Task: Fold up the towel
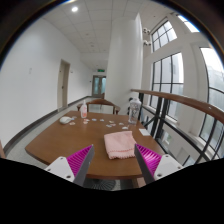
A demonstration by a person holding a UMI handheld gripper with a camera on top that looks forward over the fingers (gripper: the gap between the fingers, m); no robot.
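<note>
A pink towel [119, 144] lies folded on the brown wooden table [70, 143], near the table's front edge. My gripper [113, 160] is open and empty. Its two fingers with magenta pads [82, 159] stand wide apart, held in the air in front of the table edge. The towel lies just beyond the fingers, between their lines, and they do not touch it.
Small white items [66, 120] and scattered bits lie at the table's far end, with chairs [100, 106] behind. A white pillar [124, 60] stands beyond. A wooden railing [185, 105] and tall windows run along the right; a door [64, 83] is on the left wall.
</note>
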